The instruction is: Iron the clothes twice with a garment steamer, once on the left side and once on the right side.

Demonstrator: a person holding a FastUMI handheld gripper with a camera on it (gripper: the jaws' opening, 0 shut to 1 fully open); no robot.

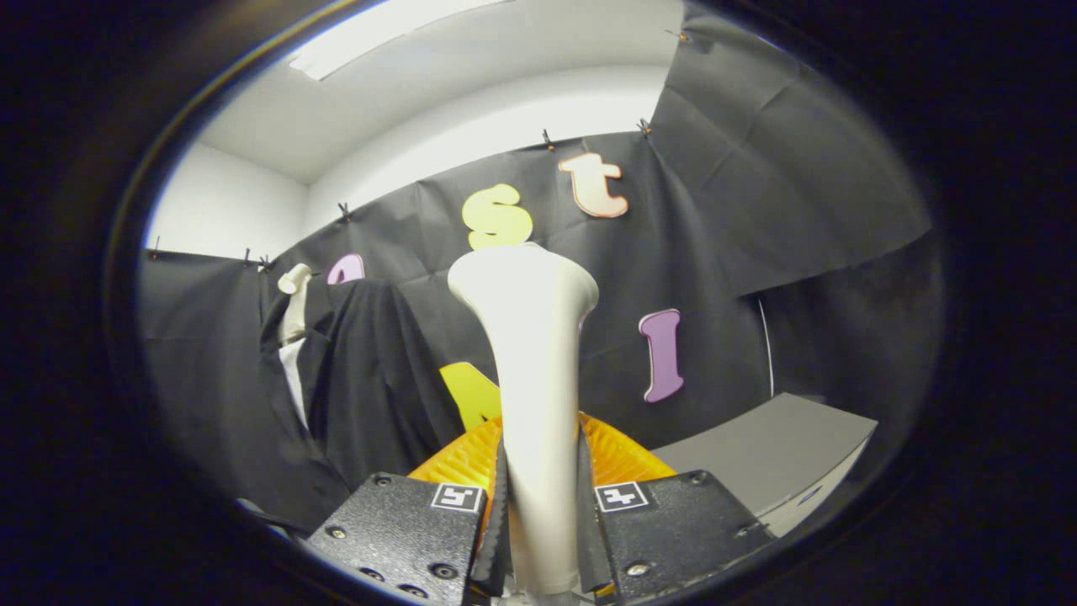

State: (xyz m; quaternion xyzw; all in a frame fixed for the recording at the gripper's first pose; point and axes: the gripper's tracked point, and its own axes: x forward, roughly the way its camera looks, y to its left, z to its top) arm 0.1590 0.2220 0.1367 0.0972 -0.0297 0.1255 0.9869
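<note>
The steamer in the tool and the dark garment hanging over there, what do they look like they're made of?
The steamer, clamped between both fingers of the tool, looks like moulded plastic: a smooth, seamless cream body with a soft satin sheen. The ribbed orange part behind it also seems plastic, glossier, possibly translucent. The dark garment looks like matte woven cloth, judging by its soft hanging folds; the exact fibre cannot be told.

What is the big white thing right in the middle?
It is the garment steamer, standing upright and gripped between the gripper's two fingers. Beyond it and off to one side, dark clothes hang on a mannequin against the booth wall, and an orange ribbed thing sits just behind the fingers.
</note>
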